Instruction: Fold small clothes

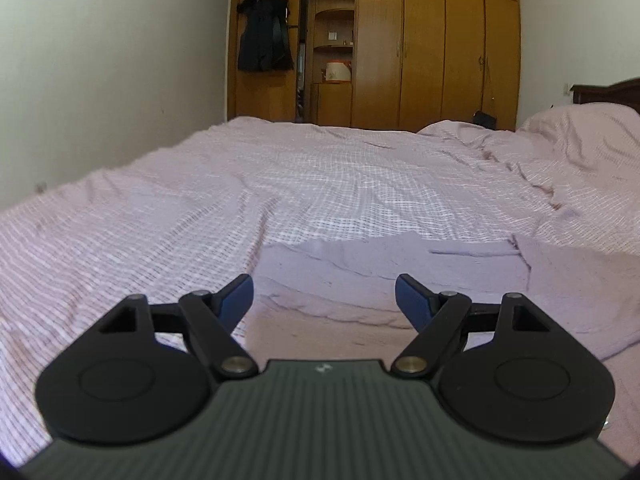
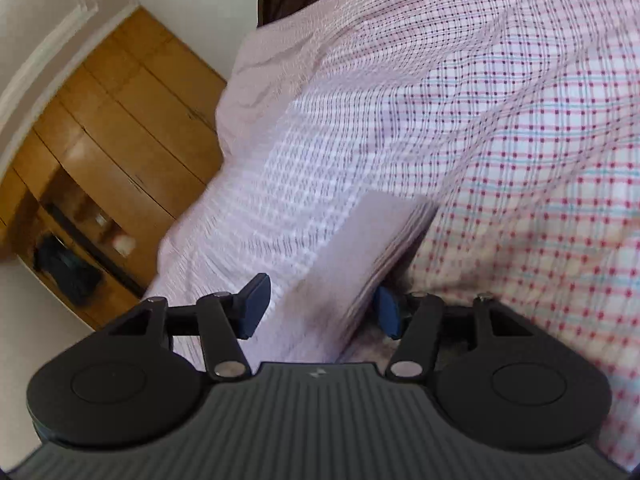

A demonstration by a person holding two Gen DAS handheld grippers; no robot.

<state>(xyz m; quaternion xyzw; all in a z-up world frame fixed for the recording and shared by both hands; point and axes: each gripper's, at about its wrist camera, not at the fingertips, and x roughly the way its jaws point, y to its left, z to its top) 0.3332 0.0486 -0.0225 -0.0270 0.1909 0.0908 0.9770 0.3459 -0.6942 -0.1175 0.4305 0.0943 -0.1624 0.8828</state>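
A pale lilac garment [image 1: 380, 272] lies partly folded on the checked bed cover [image 1: 200, 200], just ahead of my left gripper [image 1: 324, 300]. That gripper hovers low over the garment's near edge, open, with nothing between its blue pads. In the tilted, blurred right wrist view, a folded lilac cloth [image 2: 360, 248] stands edge-on between the fingers of my right gripper [image 2: 320, 308]. The right pad [image 2: 386, 312] sits against the cloth's layered edge. The left pad [image 2: 254, 304] stands a little apart from its flat side, so the jaws stay open around it.
Pillows [image 1: 580, 132] under the same checked cover rise at the right, with a dark headboard [image 1: 608, 92] behind. A wooden wardrobe [image 1: 420, 40] lines the far wall, a dark coat [image 1: 264, 36] hanging beside it. The wardrobe [image 2: 132, 120] also shows in the right wrist view.
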